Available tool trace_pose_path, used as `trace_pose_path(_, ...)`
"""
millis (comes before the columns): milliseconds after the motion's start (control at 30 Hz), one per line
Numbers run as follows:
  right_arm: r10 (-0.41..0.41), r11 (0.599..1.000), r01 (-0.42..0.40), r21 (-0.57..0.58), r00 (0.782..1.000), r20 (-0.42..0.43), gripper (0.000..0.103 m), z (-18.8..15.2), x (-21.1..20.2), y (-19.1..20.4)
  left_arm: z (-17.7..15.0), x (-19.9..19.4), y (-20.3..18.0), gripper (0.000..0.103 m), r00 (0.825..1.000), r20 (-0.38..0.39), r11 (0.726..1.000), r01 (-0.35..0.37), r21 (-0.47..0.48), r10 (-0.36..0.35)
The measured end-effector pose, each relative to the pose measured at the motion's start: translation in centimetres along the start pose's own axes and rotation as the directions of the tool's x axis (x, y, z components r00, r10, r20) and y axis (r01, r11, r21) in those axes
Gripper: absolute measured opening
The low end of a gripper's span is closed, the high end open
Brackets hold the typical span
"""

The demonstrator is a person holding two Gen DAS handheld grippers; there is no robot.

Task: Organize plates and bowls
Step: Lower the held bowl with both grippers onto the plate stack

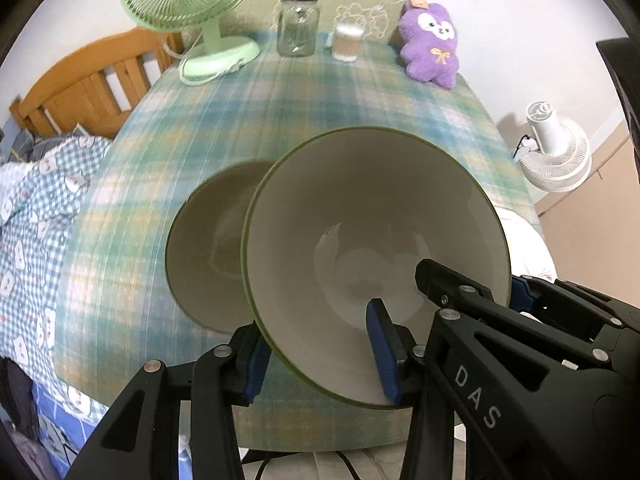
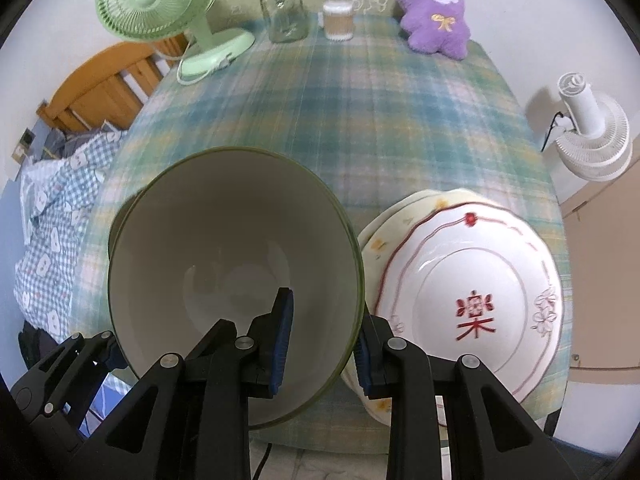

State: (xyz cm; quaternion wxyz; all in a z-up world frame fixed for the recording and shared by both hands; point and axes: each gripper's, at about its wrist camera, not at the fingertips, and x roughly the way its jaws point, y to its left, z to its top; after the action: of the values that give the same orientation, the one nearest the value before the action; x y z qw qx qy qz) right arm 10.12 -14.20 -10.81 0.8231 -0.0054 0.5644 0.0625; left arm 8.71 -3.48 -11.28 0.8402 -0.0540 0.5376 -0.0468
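A green-rimmed bowl with a pale inside (image 1: 372, 240) (image 2: 236, 272) hangs above the plaid tablecloth (image 1: 224, 128), gripped from two sides. My left gripper (image 1: 320, 356) is shut on its near-left rim, one blue pad inside and one outside. My right gripper (image 2: 324, 350) is shut on the opposite rim and shows at the right of the left wrist view (image 1: 492, 292). A second, similar bowl (image 1: 208, 248) rests on the table behind and left of the lifted one. To the right lies a white plate with a red character (image 2: 472, 292) on top of a yellowish plate (image 2: 380, 240).
At the table's far end stand a green fan (image 1: 188, 4), a glass jar (image 1: 298, 24), a cup (image 1: 347, 42) and a purple plush toy (image 1: 432, 46). A white fan (image 1: 556, 148) stands beyond the right edge. A bed with checked bedding (image 1: 36, 200) lies left.
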Motion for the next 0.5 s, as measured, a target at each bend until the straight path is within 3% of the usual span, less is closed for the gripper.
trace_pose_path(500, -0.044, 0.993, 0.037, 0.108, 0.997, 0.058, 0.031, 1.0, -3.1, -6.9, 2.6, -0.3, -6.8, 0.044, 0.998, 0.040, 0.992, 0.039, 0.116, -0.044)
